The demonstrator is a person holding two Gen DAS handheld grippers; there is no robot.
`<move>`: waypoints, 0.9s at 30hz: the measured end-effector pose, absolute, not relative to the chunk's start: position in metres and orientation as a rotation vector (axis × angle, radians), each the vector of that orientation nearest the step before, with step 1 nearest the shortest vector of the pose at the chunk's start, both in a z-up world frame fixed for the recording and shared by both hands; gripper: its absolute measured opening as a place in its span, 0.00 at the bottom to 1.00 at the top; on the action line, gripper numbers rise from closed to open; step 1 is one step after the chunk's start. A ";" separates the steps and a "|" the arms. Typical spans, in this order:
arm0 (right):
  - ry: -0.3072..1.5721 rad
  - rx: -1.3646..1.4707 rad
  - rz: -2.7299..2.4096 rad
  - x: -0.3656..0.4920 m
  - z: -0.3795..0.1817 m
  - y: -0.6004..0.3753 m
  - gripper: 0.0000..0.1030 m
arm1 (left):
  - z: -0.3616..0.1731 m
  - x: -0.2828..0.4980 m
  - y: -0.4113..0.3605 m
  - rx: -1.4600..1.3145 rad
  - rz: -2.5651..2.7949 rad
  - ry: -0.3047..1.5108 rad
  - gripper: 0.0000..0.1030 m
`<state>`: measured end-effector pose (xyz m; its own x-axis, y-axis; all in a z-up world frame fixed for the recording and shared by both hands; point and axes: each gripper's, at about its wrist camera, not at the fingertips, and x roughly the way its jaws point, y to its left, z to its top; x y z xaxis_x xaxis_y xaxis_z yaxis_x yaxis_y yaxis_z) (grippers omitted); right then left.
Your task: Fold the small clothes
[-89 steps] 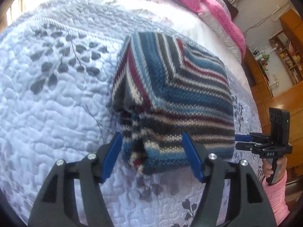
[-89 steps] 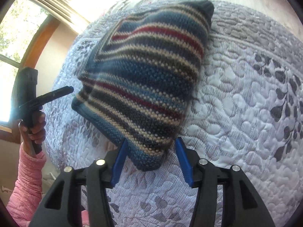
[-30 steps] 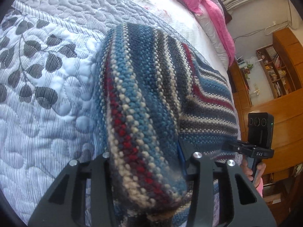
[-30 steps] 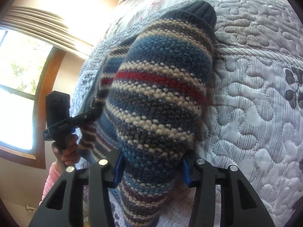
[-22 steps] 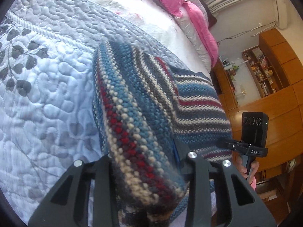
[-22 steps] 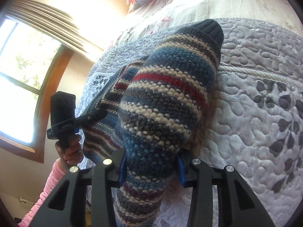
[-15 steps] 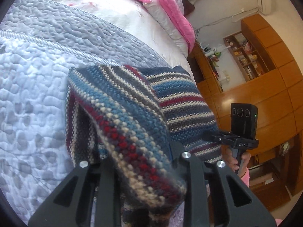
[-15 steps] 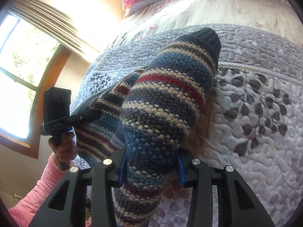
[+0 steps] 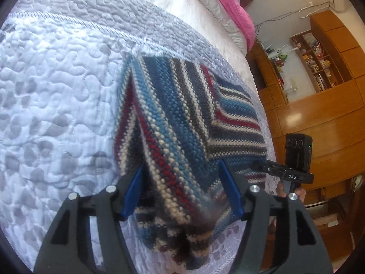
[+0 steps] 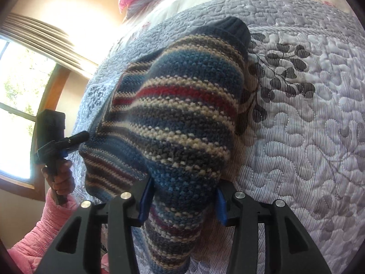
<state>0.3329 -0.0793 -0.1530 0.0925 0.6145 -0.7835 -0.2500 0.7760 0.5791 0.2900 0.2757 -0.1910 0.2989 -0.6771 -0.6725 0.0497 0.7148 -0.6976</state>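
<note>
One bed, covered by a pale quilt (image 9: pixel 57 105) stitched with grey leaves, fills most of both views. Two pink pillows (image 9: pixel 230 11) lie at its head in the left wrist view. Wooden shelving (image 9: pixel 319 68) stands beyond the bed's far side, and a window (image 10: pixel 20 105) shows in the right wrist view.

One striped knit sweater (image 9: pixel 182 123) rests on the quilt, folded into a thick bundle of blue, cream, grey and red bands. In the right wrist view its long axis runs from the tongs away up the bed, ending in a dark ribbed hem (image 10: pixel 232 26) at the far end. The near edge is raised off the quilt at both near corners.

Two tongs are in use. The left gripper (image 9: pixel 182 188) is clenched on the near left corner of the sweater, knit bunched between its blue fingers (image 9: pixel 132 189) and spilling below them. The right gripper (image 10: pixel 182 197) grasps the near right corner likewise, cloth filling the gap between its fingers (image 10: pixel 146 198).

Each gripper appears in the other's view, touching the sweater's near edge from the side. A hand (image 10: pixel 60 178) in a pink sleeve (image 10: pixel 43 233) holds the left one's handle.
</note>
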 end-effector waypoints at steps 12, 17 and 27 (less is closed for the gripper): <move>1.344 0.325 0.646 0.335 -0.157 -0.073 0.49 | -0.247 0.328 0.279 -0.722 -0.578 1.298 0.82; 1.342 0.327 0.642 0.336 -0.159 -0.070 0.49 | -0.235 0.330 0.258 -0.697 -0.617 1.250 0.42; 1.224 0.293 0.639 0.316 -0.110 -0.096 0.40 | -0.175 0.302 0.211 -0.622 -0.696 1.129 0.38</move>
<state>0.3159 -0.0960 -0.1100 0.1948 0.5983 -0.7772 -0.2957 0.7914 0.5350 0.3023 0.2106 -0.1748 0.2665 -0.7653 -0.5859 0.1802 0.6368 -0.7497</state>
